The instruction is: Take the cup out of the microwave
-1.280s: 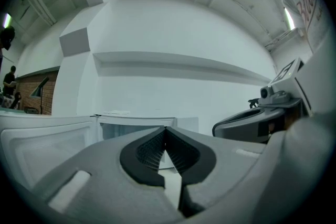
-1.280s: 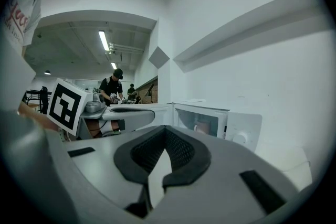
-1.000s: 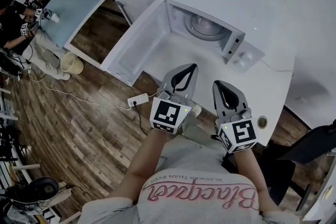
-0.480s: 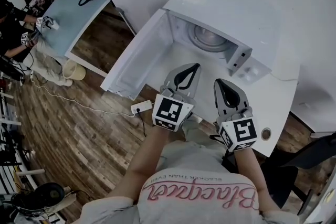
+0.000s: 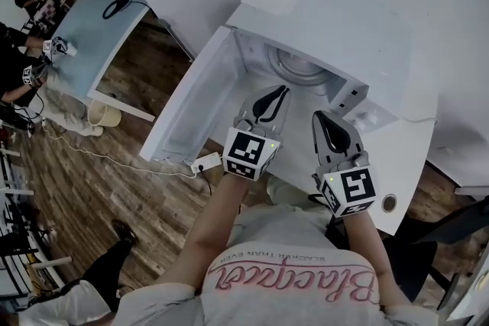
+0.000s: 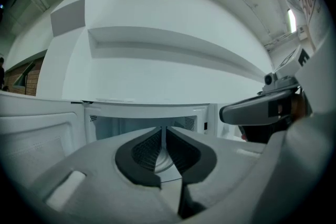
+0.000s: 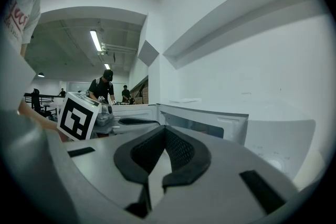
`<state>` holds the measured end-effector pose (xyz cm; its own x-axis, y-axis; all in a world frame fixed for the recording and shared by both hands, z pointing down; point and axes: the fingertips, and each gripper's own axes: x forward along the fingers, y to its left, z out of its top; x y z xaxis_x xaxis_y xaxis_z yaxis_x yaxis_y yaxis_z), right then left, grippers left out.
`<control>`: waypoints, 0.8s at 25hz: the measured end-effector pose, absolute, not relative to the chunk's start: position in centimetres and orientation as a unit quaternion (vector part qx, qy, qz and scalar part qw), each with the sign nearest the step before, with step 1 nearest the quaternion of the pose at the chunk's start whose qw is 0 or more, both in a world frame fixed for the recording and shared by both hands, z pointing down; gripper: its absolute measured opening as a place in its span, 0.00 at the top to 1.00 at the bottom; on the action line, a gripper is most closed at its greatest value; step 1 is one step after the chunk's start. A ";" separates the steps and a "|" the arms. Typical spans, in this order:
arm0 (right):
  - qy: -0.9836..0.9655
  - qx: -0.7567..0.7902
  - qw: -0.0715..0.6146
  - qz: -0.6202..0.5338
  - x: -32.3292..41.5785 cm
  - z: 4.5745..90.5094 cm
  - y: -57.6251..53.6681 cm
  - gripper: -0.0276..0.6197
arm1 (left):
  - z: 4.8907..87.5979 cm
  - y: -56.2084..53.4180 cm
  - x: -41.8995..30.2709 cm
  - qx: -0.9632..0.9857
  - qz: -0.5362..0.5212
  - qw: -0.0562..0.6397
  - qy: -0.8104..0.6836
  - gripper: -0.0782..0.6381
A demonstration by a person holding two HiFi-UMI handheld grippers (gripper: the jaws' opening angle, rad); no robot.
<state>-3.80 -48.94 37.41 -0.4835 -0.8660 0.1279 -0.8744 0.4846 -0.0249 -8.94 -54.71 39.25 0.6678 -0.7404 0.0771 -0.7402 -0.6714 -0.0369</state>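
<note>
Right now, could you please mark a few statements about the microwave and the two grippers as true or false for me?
1. The door of the microwave is swung open. True.
2. The left gripper is holding a cup. False: its jaws are together with nothing between them.
3. The right gripper has its jaws spread wide. False: they are closed on each other and empty.
4. The left gripper faces the microwave's open cavity. True: its own view looks straight into the opening.
5. The right gripper is reaching inside the microwave. False: in the head view it is outside, in front of the opening.
</note>
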 end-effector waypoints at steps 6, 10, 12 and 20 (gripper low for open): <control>-0.859 0.506 0.056 0.051 -3.3 38.2 -51.0 0.94 | 41.2 -57.9 -8.5 -0.914 -0.055 -0.017 0.402 0.80; -0.856 0.508 0.064 0.065 -3.0 39.4 -52.1 0.94 | 42.8 -60.1 -8.0 -0.912 -0.066 -0.023 0.404 0.78; -0.856 0.508 0.066 0.072 -3.0 39.8 -52.7 0.94 | 43.4 -61.4 -7.9 -0.910 -0.072 -0.023 0.407 0.78; -0.850 0.514 0.074 0.091 -2.5 41.1 -54.1 0.94 | 46.0 -65.6 -7.2 -0.906 -0.096 -0.038 0.410 0.76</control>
